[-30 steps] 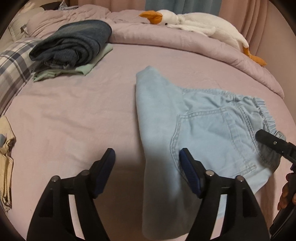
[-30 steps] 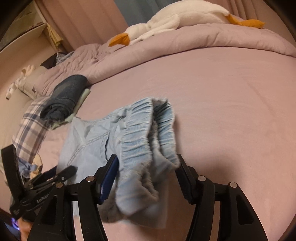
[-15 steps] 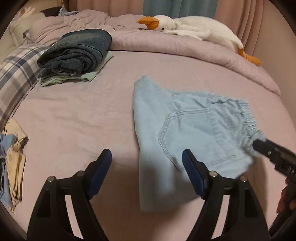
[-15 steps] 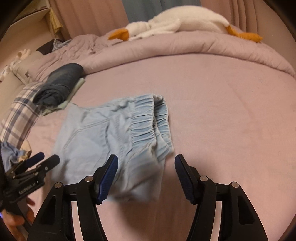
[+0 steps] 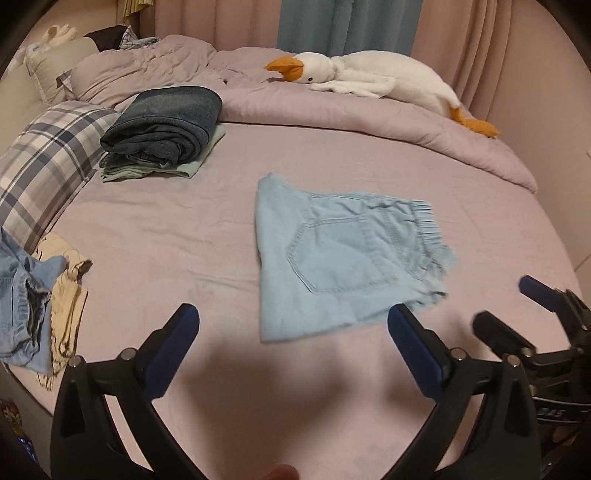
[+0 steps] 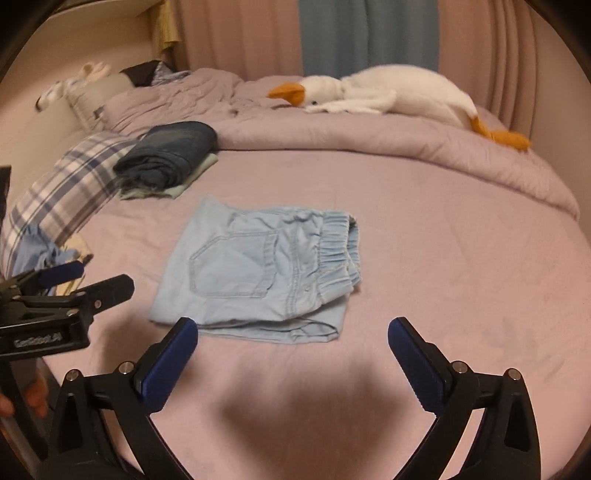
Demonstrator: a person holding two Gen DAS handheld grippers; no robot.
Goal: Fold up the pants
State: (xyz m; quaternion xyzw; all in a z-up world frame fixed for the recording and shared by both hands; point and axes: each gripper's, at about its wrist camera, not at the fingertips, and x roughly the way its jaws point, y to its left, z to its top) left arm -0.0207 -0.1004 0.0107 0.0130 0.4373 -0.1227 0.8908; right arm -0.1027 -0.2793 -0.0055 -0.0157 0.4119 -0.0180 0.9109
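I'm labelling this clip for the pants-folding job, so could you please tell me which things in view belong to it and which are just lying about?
Part of the job:
- light blue pants, folded flat on the bed
- left hand-held gripper, open, empty
- right hand-held gripper, open, empty

Just lying about:
- dark folded jeans on a green garment
- goose plush
- plaid pillow
- crumpled clothes at the bed's edge

We are in a home bedroom: a bed [image 5: 155, 236] fills the frame, with a plush goose [image 5: 373, 79] and curtains [image 5: 347, 26] along the top.
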